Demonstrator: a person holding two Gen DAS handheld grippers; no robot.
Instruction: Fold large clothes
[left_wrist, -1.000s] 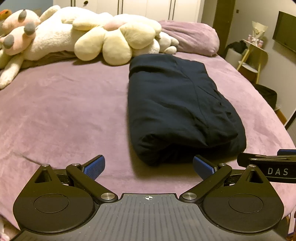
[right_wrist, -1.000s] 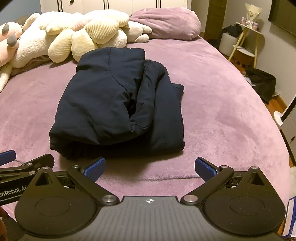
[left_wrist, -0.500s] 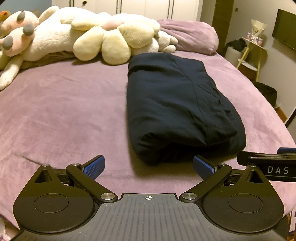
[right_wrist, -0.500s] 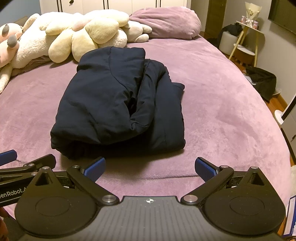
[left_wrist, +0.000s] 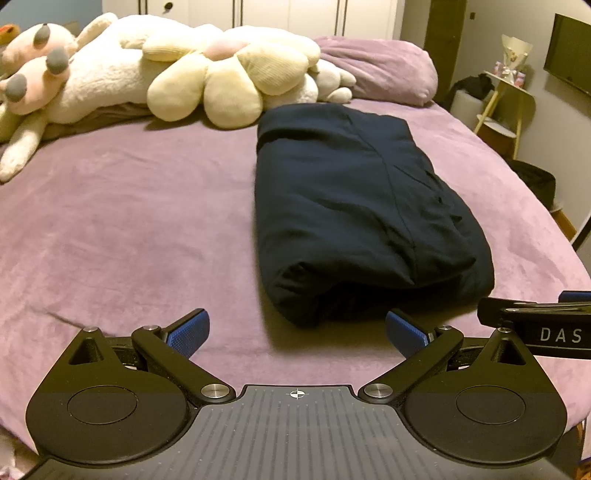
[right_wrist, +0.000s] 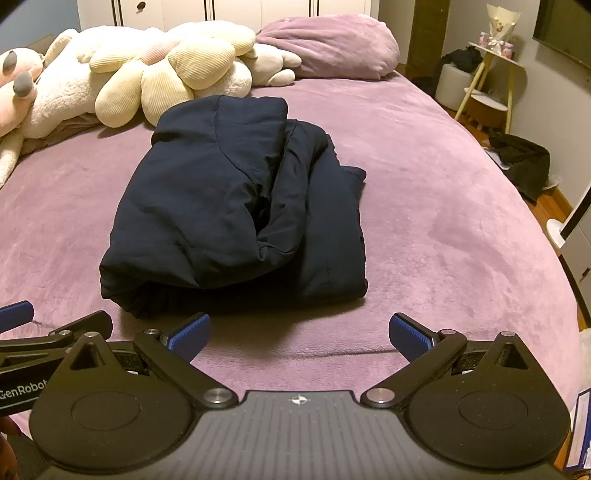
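Observation:
A dark navy padded garment (left_wrist: 362, 206) lies folded into a thick oblong bundle on the purple bed (left_wrist: 129, 221); it also shows in the right wrist view (right_wrist: 236, 218). My left gripper (left_wrist: 297, 332) is open and empty, just short of the bundle's near end. My right gripper (right_wrist: 299, 334) is open and empty, also just short of the near edge. Each gripper's side shows in the other's view: the right one (left_wrist: 535, 325) and the left one (right_wrist: 44, 339).
Cream and pink plush toys (left_wrist: 155, 74) and a purple pillow (left_wrist: 380, 70) lie along the head of the bed. To the right of the bed stand a small side table (right_wrist: 491, 85), a dark bag on the floor (right_wrist: 524, 162) and a wall TV (left_wrist: 569, 70).
Both grippers have edged slightly back and up from the bundle, staying open. The garment has not moved.

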